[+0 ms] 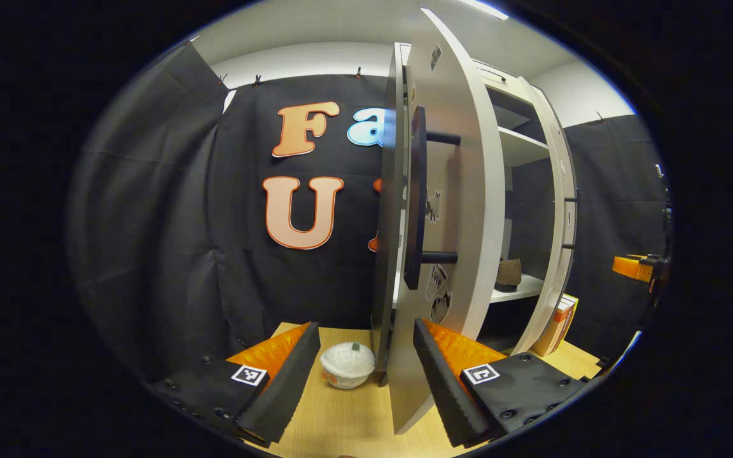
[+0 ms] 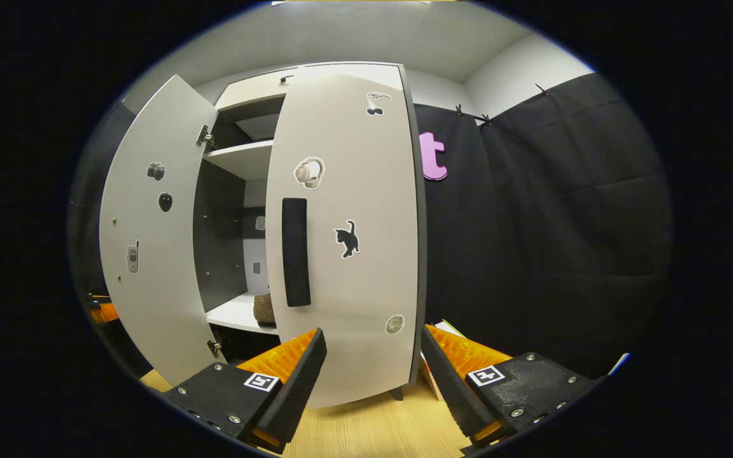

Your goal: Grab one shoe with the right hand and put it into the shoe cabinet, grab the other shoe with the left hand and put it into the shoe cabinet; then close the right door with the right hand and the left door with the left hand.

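In the left gripper view, the left gripper (image 1: pixel 360 381) reaches forward over a light wooden table (image 1: pixel 354 426) with its two fingers spread wide and nothing between them. In the gap, farther off on the table, sits a small white bowl (image 1: pixel 347 364). Just right of the bowl, the lower edge of the cabinet's left door (image 1: pixel 449 210) stands almost edge-on, close beside the right-hand finger; whether they touch cannot be told. A dark bar handle (image 1: pixel 415 197) sticks out from the door. Farther right, inside the open shoe cabinet (image 1: pixel 519 146), a dark brown shoe (image 1: pixel 508 273) rests on the lower white shelf, well beyond the gripper. In the right gripper view, the left door (image 2: pixel 150 254) hangs wide open at the left. Past it, the shoe (image 2: pixel 264 308) shows on the lower shelf. The right door (image 2: pixel 347 235), partly closed, faces the right gripper (image 2: pixel 373 375), whose fingers are wide apart and hold nothing; the door's lower edge lies between them.
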Available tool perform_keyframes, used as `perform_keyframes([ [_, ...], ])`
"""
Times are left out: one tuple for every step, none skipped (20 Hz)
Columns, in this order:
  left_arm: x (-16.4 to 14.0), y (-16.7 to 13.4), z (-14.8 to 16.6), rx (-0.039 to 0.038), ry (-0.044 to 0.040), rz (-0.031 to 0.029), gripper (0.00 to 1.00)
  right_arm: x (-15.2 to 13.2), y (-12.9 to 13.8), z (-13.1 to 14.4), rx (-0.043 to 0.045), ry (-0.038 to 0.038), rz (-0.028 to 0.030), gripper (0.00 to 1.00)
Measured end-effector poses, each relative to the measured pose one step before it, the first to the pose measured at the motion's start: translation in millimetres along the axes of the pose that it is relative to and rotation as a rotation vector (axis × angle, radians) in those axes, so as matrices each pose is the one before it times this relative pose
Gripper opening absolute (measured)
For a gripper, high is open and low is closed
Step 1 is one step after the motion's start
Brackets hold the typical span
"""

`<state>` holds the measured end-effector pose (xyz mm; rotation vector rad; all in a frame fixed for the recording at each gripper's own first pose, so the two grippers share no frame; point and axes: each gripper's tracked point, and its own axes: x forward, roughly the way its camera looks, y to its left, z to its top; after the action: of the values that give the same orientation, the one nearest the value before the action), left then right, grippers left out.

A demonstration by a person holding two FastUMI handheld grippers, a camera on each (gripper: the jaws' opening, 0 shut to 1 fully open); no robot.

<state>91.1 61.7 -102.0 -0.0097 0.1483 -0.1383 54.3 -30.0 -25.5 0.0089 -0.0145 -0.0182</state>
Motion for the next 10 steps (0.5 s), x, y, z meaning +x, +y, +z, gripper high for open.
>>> perform_keyframes([
  [-0.78, -3.49, -2.94, -0.02545, 0.01034, -0.00854, 0.96, -2.4, -5.24, -0.69, 0.00227, -0.00051, -0.00594, 0.92],
  [-0.83, -5.25, -3.64, -0.01785, 0.00322, -0.01163, 0.94, -2.01, -4.71, -0.67, 0.00391, 0.00133, -0.00528, 0.92],
  [0.97, -5.32, 1.34, 0.00065, -0.00441, -0.01438, 0.93, -1.07, -3.73, -0.4, 0.00268, 0.00119, -0.0031, 0.92],
  [1.68, -6.99, 1.07, 0.00531, -0.00366, -0.01397, 0.96, -0.91, -4.36, -1.05, 0.00254, 0.00176, -0.00537, 0.92],
  [2.59, -7.51, -0.88, 0.00313, 0.00078, -0.01949, 0.96, -0.57, -4.39, -0.17, 0.00279, -0.00011, -0.00416, 0.92],
  [4.19, -10.16, -1.31, -0.00334, 0.00017, -0.02249, 0.93, -0.55, -3.83, 0.71, 0.00398, -0.00159, -0.00386, 0.92],
  [2.91, -10.27, -1.94, -0.01121, 0.00311, -0.02577, 0.96, -1.13, -2.51, 0.79, 0.00326, -0.00188, -0.00073, 0.92],
  [4.21, -11.32, -3.94, -0.01765, 0.00539, -0.02655, 0.93, -0.55, -1.97, 0.98, 0.00166, -0.00207, -0.00076, 0.92],
  [5.63, -9.34, -2.03, -0.01562, 0.00647, -0.02087, 0.95, -0.38, -2.55, 1.51, -0.00237, -0.00294, -0.00034, 0.92],
  [6.91, -8.48, 0.29, 0.00035, 0.00185, -0.01202, 0.96, -1.71, -2.85, 1.69, -0.00468, -0.0021, -0.00117, 0.92],
])
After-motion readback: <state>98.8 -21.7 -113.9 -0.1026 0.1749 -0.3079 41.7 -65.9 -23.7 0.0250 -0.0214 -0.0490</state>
